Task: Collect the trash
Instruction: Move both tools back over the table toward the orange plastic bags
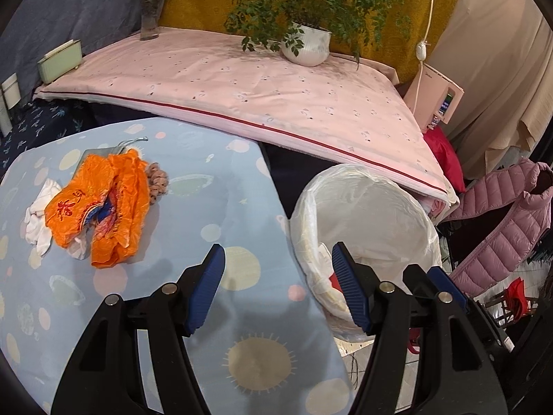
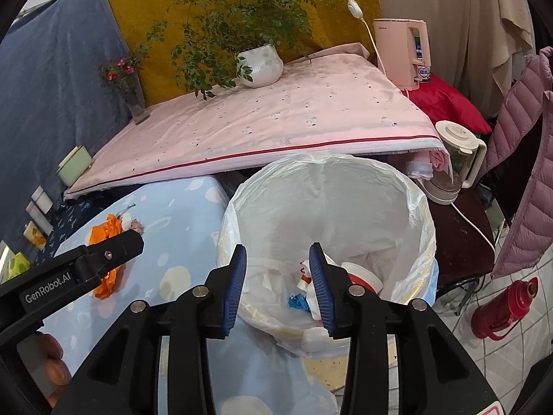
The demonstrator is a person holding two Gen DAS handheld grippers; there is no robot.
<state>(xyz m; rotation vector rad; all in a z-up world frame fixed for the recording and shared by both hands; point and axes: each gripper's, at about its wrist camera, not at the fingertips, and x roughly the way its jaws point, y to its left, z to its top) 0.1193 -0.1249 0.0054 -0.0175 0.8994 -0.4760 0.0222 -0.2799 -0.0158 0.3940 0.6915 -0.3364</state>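
An orange plastic wrapper (image 1: 100, 204) lies crumpled on the blue spotted tablecloth (image 1: 207, 207), with white tissue (image 1: 38, 221) at its left and a small beige knot of trash (image 1: 157, 183) at its right. The wrapper also shows in the right wrist view (image 2: 105, 231). My left gripper (image 1: 278, 266) is open and empty, over the table's right edge beside the bin. A bin lined with a white bag (image 2: 408, 207) stands right of the table and holds scraps (image 2: 300, 297). My right gripper (image 2: 278, 269) is open and empty above the bin's near rim.
A pink-covered raised surface (image 1: 276, 97) behind carries a potted plant (image 1: 307, 43), a flower vase (image 1: 150, 17) and a green box (image 1: 58, 60). A kettle (image 2: 456, 166), pink appliance (image 2: 401, 52), pink jacket (image 2: 525, 173) and red flask (image 2: 508, 307) crowd the right.
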